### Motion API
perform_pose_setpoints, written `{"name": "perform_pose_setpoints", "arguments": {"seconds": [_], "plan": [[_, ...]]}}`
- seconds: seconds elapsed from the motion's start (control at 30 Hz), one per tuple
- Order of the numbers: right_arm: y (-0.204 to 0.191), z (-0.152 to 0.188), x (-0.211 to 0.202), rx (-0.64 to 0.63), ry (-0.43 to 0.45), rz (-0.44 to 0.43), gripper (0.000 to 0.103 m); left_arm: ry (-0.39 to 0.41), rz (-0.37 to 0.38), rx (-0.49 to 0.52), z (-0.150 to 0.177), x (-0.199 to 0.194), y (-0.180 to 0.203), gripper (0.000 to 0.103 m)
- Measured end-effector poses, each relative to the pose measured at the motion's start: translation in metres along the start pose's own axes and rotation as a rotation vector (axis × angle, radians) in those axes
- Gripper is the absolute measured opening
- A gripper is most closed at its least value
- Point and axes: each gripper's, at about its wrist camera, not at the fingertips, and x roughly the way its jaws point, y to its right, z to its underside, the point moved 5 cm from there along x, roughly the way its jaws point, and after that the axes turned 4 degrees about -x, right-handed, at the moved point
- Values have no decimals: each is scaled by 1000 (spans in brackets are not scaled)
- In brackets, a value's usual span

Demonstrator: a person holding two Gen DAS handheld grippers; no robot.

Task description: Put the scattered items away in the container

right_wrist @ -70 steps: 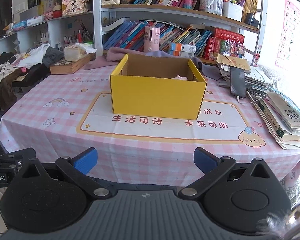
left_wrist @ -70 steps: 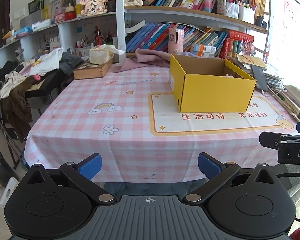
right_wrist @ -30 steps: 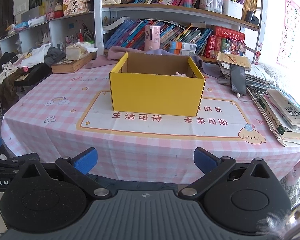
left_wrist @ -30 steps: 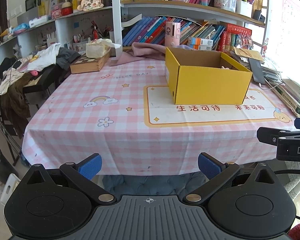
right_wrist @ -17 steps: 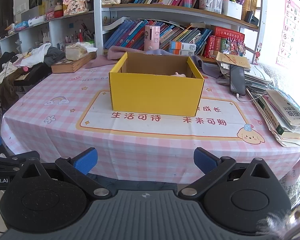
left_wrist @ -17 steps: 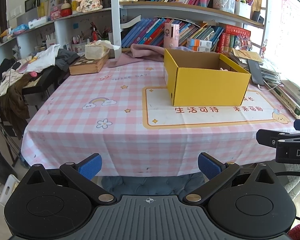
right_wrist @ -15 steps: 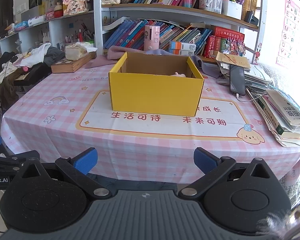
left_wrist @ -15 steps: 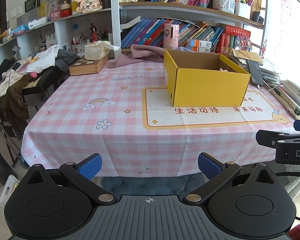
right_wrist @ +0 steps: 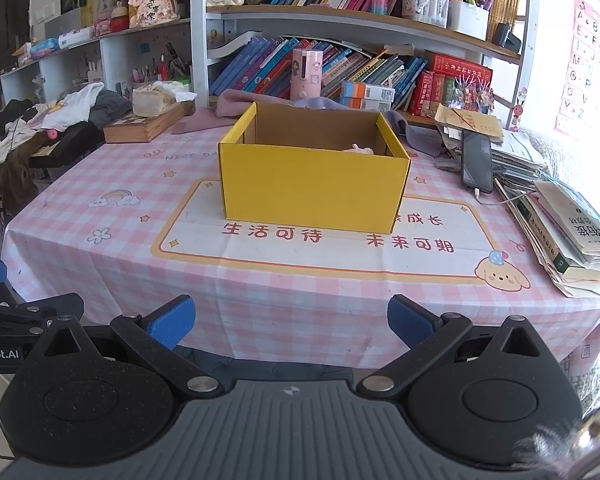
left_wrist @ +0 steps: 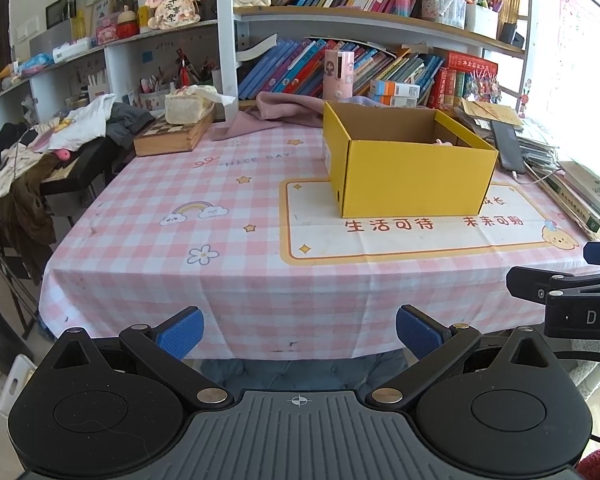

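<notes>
Both views have drawn back from the yellow box [right_wrist: 314,192], jaws spread.

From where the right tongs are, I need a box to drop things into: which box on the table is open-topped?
The yellow cardboard box on the printed mat; the wooden box at the far left is closed, with tissues on it.

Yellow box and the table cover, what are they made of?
Yellow box: looks like cardboard, matte yellow outside, raw brown inside, with folded flap edges. Table cover: probably printed cloth or soft vinyl; it drapes over the table edge with creases, and its finish is hard to tell.
</notes>
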Motion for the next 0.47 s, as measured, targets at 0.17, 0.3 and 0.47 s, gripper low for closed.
{"name": "perform_pose_setpoints", "arguments": {"seconds": [0.17,0.3,0.47], "plan": [[1,-1,4,-5,-11,-1,103,0,-2,-5,-2,2,-1,103],[1,-2,7,-8,-20,-1,103,2,5,-4,-3,4,0,103],[3,-3,12,-5,-34,0,103,4,16,-4,-5,8,-1,103]]}}
